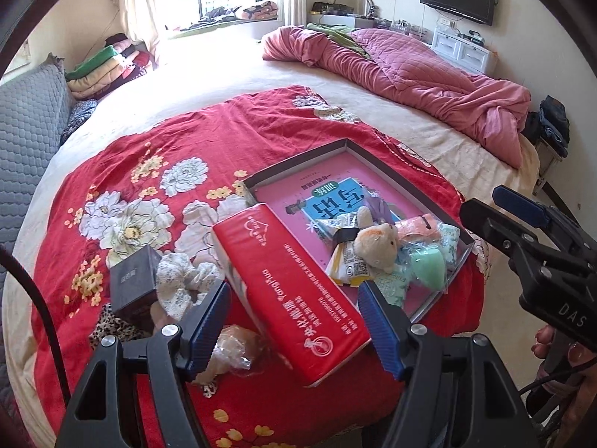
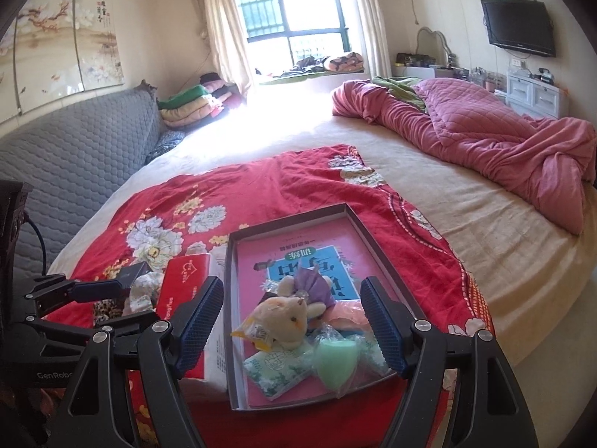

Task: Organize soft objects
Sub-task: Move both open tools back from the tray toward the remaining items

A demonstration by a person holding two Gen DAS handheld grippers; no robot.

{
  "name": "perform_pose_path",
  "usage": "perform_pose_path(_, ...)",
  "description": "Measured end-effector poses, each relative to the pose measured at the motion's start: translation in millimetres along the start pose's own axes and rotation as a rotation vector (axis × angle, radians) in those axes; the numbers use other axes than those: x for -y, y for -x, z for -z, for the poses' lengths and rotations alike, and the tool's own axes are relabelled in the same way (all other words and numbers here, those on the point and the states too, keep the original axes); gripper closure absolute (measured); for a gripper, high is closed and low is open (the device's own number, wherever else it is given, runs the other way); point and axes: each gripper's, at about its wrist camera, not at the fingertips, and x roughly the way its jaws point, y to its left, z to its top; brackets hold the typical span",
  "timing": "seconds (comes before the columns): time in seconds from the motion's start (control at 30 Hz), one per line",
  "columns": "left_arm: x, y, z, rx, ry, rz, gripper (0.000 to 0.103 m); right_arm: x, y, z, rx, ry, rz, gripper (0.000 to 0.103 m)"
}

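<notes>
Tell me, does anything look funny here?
Yes. The red tissue pack sits tilted, one side propped on the tray's rim. A scrunchie and dark box lie outside the tray.

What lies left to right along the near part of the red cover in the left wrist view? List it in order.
Dark box → floral scrunchie → red tissue pack → plush toy → green sponge, the last two inside the tray.

A lived-in home bedroom

A wide bed, rumpled pink quilt, wall television and curtained window lie beyond the tools.
</notes>
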Motion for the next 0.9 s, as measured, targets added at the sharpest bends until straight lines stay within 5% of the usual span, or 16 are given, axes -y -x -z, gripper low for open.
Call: perform_pose_path(0.9,-97,45,43,0.023,0.159,-0.086,0.033,-121,13,1,-0.015,0.276,-0.137,0.026)
